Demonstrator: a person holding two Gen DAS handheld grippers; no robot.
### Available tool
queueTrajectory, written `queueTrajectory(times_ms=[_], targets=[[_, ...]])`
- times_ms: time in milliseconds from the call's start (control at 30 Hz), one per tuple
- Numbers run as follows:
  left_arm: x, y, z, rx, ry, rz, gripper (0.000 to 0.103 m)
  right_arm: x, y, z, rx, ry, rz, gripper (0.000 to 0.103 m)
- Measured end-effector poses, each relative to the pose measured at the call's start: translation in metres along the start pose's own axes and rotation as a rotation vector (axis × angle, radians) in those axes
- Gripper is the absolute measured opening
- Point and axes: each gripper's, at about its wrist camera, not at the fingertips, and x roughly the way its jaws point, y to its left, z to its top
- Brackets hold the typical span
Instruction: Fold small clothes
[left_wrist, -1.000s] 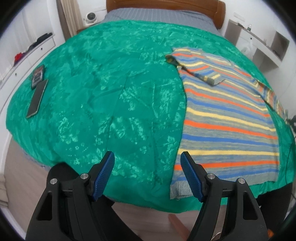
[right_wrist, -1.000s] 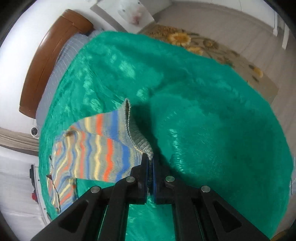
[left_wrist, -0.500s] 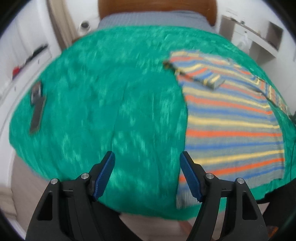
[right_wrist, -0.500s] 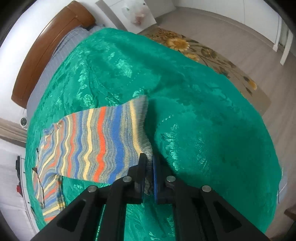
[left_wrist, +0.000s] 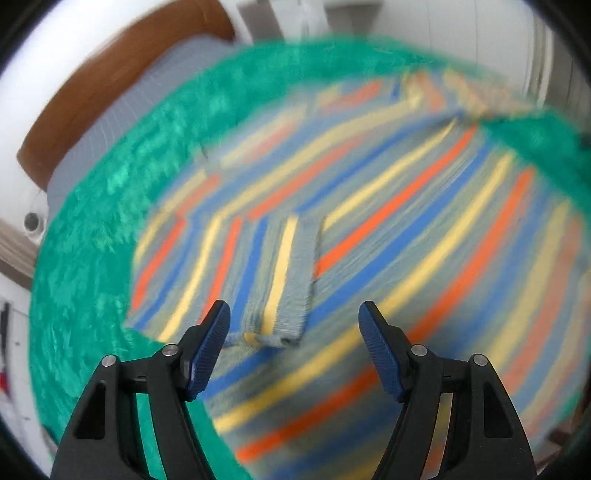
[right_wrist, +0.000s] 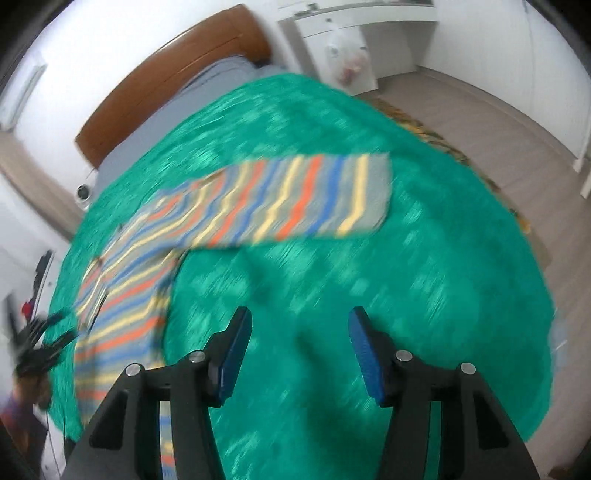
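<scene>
A striped sweater (left_wrist: 424, 229) in grey, orange, blue and yellow is seen spread flat on a bed covered by a green bedspread (left_wrist: 110, 206). The left gripper (left_wrist: 294, 334) is held above the garment with its jaws apart and nothing pressed between them; a folded-in sleeve (left_wrist: 284, 273) lies just ahead of it, its cuff end reaching into the gap without being touched by either blue pad. The body of the sweater extends ahead and to the right of this gripper. In the right wrist view, the right gripper (right_wrist: 299, 341) is shown released, its jaws opening with only bedspread (right_wrist: 424, 295) beneath the gap. The other sleeve (right_wrist: 295, 199) is laid out straight well ahead of it, apart from the fingers, while the rest of the sweater (right_wrist: 122, 295) runs away to its left. A wooden headboard (right_wrist: 173, 77) is visible far ahead of both grippers. Both views are blurred, so finer detail cannot be made out.
</scene>
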Motion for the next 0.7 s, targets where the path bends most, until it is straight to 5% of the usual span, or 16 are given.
queueTrajectory(times_ms=[67, 100, 133, 300, 400, 533, 700], targets=[[0.016, 0.015, -0.004, -0.077, 0.029, -0.046, 0.053, -0.006, 0.01, -0.017, -0.032, -0.014, 0.007, 0.055], [0.016, 0.026, -0.006, -0.139, 0.027, -0.081, 0.016, -0.01, 0.015, -0.026, -0.05, -0.027, 0.007, 0.055], [0.013, 0.041, -0.008, -0.225, 0.03, -0.097, 0.003, -0.015, 0.02, -0.035, -0.067, -0.04, 0.01, 0.055], [-0.036, 0.159, -0.064, -0.75, -0.11, -0.065, 0.002, -0.029, 0.037, -0.058, -0.13, -0.091, 0.023, 0.055], [-0.045, 0.225, -0.128, -1.047, -0.087, 0.05, 0.002, -0.032, 0.039, -0.062, -0.135, -0.117, 0.031, 0.055], [-0.027, 0.262, -0.187, -1.205, 0.04, 0.173, 0.001, -0.018, 0.041, -0.068, -0.114, -0.1, 0.024, 0.055], [-0.012, 0.262, -0.211, -1.259, 0.073, 0.177, 0.001, -0.009, 0.042, -0.074, -0.096, -0.086, 0.007, 0.055]])
